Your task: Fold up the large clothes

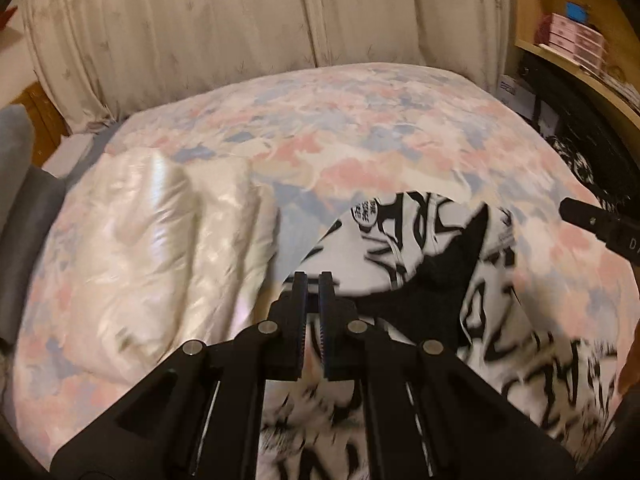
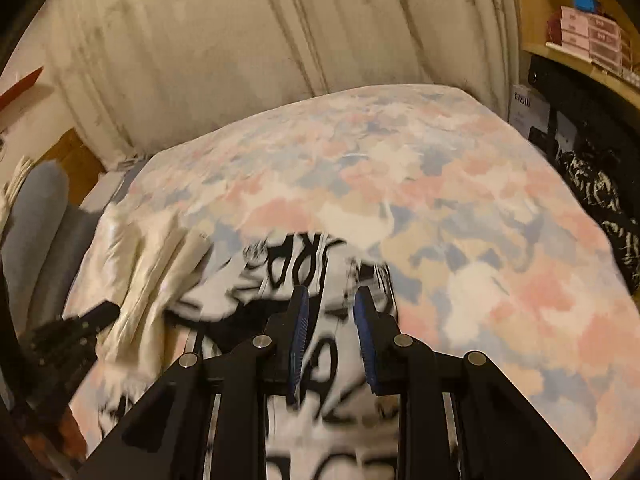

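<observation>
A white garment with a black graffiti print hangs partly raised over the bed, blurred by motion. My left gripper is shut on its left edge, which runs straight into the fingertips. In the right wrist view the same garment bunches up between the blue pads of my right gripper, which is shut on a thick fold of it. The right gripper's tip shows at the right edge of the left wrist view. The left gripper shows at the lower left of the right wrist view.
The bed wears a pink, blue and cream patterned cover. A shiny cream padded garment lies on its left side. Pale curtains hang behind. At the right stand a wooden shelf with pink boxes and dark clutter; a grey cushion lies at the left.
</observation>
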`<state>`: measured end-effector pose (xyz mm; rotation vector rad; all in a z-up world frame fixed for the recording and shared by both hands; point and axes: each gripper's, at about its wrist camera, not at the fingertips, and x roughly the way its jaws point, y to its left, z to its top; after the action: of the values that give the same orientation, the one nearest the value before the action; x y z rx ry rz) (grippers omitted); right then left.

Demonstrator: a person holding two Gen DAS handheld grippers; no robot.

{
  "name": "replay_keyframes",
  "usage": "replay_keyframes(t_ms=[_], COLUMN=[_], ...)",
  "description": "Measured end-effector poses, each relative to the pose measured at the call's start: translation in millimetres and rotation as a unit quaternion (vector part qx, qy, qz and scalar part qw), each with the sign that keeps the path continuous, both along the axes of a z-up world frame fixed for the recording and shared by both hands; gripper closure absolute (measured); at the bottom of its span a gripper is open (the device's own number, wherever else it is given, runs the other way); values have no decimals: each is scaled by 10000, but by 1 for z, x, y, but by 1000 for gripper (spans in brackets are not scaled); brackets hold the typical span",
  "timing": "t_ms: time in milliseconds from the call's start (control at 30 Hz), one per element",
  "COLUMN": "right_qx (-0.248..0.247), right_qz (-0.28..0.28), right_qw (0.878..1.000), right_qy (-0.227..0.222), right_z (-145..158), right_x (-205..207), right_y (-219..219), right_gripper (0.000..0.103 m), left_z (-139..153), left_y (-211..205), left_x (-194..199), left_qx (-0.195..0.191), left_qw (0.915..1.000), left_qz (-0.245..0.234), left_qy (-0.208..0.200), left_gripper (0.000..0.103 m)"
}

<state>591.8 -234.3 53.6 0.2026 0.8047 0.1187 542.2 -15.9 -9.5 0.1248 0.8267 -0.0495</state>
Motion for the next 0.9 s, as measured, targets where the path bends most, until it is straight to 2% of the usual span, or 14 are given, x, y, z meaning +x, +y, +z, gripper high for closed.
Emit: replay_keyframes(t_ms=[67, 233, 333, 433, 533, 633, 800, 833, 900], right_qx=[86, 221, 246, 316, 19, -209, -508, -553, -404], right_qz=[-109, -173, -187, -42, 160, 327, 488, 468, 378], right_qw=[9999, 9993, 9989, 9971, 9955, 9928, 9867, 9853, 9878], right_qy=[91, 265, 349, 690, 937, 1129, 1464, 1547, 1455], right_z=[-14, -49, -67, -90, -110, -129, -185, -201, -214], right_x=[34, 100, 125, 147, 142, 113, 61, 57, 52], right_y=[1, 6, 11, 16, 20, 11, -9, -13, -19], right_gripper=[79, 79, 79, 79, 79, 79, 79, 79, 79], left_z=[-14, -50, -73, -96, -119, -131, -153, -161, -173], left_y=[-5, -13, -19, -23, -22, -19, -12, -11, -9], left_x=[27, 73, 84, 89, 85, 67, 46, 43, 38], left_qx=[127, 64, 135, 155, 175, 291, 442, 497, 583], left_qw=[9999, 9996, 9992, 9982, 9970, 9968, 9950, 9943, 9942], left_qz=[108, 122, 51, -23, -77, -193, -325, -306, -289], left_qy=[41, 263, 380, 577, 755, 726, 839, 887, 857], left_gripper=[100, 100, 100, 100, 100, 100, 100, 100, 99])
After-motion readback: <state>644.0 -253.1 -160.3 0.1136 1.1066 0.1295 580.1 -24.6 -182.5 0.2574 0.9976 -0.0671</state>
